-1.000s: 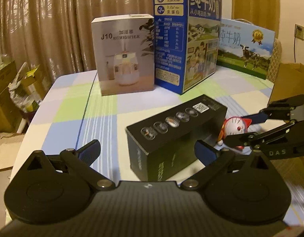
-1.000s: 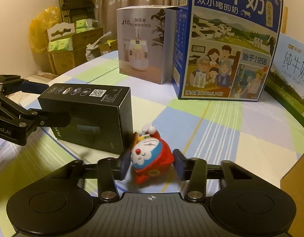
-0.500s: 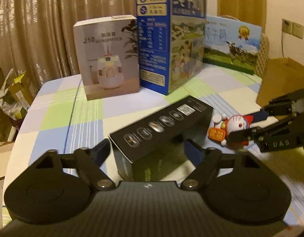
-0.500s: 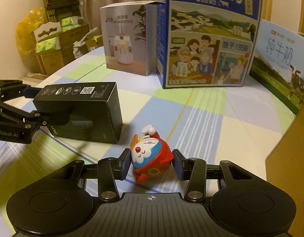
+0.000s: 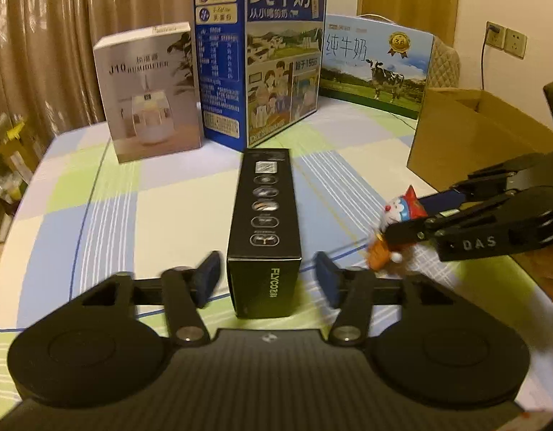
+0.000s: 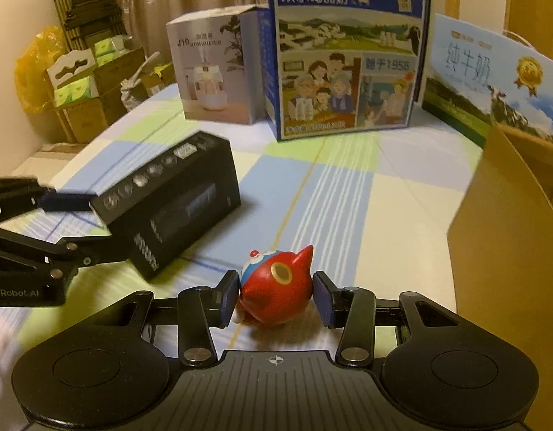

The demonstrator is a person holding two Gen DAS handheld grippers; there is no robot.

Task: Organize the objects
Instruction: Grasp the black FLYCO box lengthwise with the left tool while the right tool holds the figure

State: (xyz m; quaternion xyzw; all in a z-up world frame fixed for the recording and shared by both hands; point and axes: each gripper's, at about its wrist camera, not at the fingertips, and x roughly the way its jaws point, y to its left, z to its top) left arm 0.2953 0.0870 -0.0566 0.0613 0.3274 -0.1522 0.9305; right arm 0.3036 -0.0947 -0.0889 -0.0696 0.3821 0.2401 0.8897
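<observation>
Checked cloth surface (image 5: 107,215), pastel squares, curtains behind; left claw (image 5: 267,280) closing around the near end of a long matte black box (image 5: 263,222), pads not yet touching; right claw (image 6: 274,296) clamped on a glossy round red-blue toy figure (image 6: 276,292); open brown cardboard carton (image 6: 506,237) just right.
</observation>
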